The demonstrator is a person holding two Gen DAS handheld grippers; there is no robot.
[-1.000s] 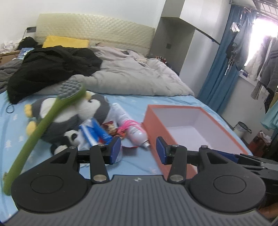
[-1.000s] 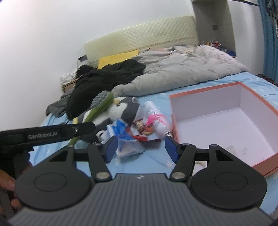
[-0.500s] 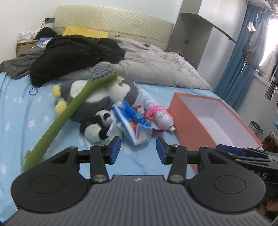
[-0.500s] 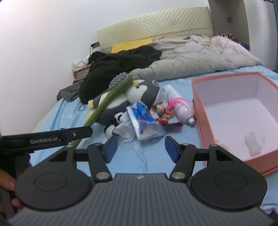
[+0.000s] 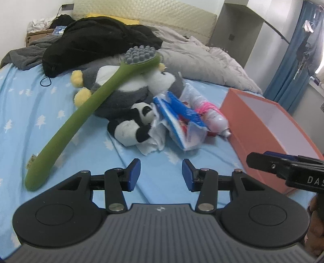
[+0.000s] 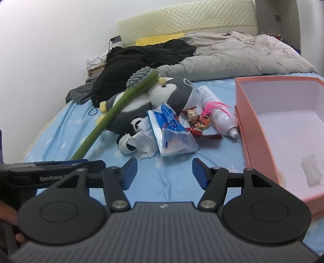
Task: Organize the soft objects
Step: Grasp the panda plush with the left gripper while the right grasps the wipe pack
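A pile lies on the blue bed sheet (image 5: 24, 105): a grey penguin plush (image 5: 125, 91), a small panda plush (image 5: 131, 125), a blue tissue pack (image 5: 178, 121), a white bottle with pink fluff (image 5: 212, 115) and a long green brush (image 5: 85, 109) leaning across the penguin. An empty orange box (image 5: 253, 129) stands to the right. My left gripper (image 5: 161, 174) hovers open just short of the panda and tissue pack, nothing between its fingers. My right gripper (image 6: 164, 172) is open too, in front of the tissue pack (image 6: 172, 133), beside the box (image 6: 255, 125).
A black garment (image 5: 97, 42) and a grey duvet (image 5: 202, 60) are heaped behind the pile, toward the headboard (image 5: 141, 18). Blue curtains (image 5: 293, 60) hang at the far right. A snack wrapper (image 6: 198, 121) lies by the bottle. A hand (image 6: 8, 212) shows at the lower left of the right wrist view.
Both grippers have come down and closer to the pile, which now looks larger. Their jaws have kept the same width.
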